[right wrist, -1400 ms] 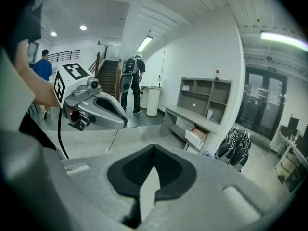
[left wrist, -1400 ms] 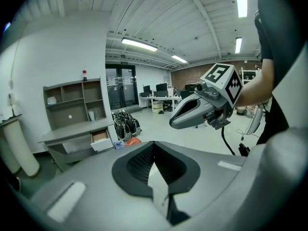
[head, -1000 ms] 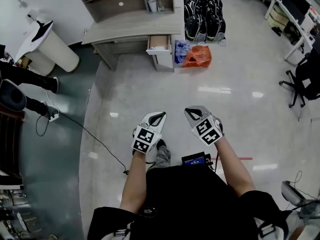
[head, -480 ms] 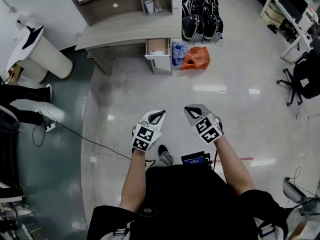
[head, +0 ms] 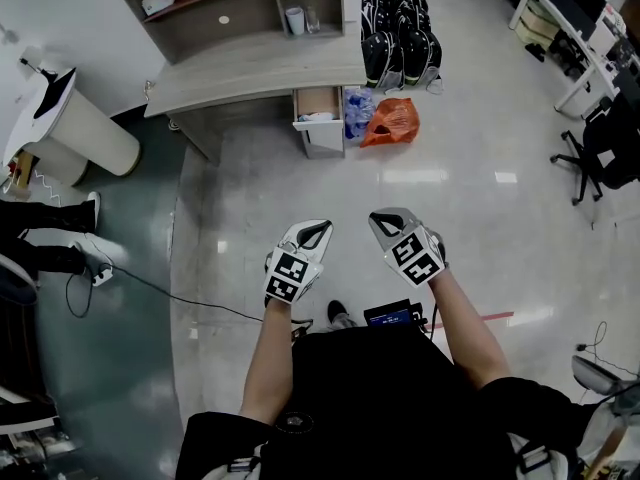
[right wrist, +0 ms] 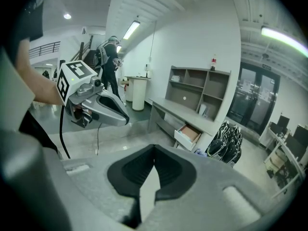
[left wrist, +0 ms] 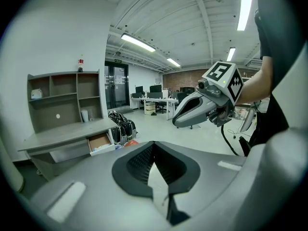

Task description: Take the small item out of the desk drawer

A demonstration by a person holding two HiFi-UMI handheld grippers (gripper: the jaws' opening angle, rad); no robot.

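Observation:
The grey desk (head: 250,68) stands far ahead across the floor, and its drawer (head: 318,103) is pulled out. Something pale lies at the drawer's front, too small to make out. The left gripper view shows the same drawer (left wrist: 99,142), and so does the right gripper view (right wrist: 188,134). I hold both grippers side by side at waist height, well short of the desk. My left gripper (head: 318,230) is shut and empty, its pads meeting (left wrist: 154,144). My right gripper (head: 385,222) is also shut with nothing in it (right wrist: 154,149).
A shelf unit (head: 230,8) sits on the desk. Black backpacks (head: 400,28), a blue bottle pack (head: 358,108) and an orange bag (head: 392,118) lie right of the drawer. A white round stand (head: 75,128), a person's legs (head: 45,238) and a floor cable (head: 160,288) are left; an office chair (head: 605,148) right.
The view has shifted: the desk and open drawer sit slightly lower and the shelf top has slid out of frame. Both grippers keep their place and stay shut.

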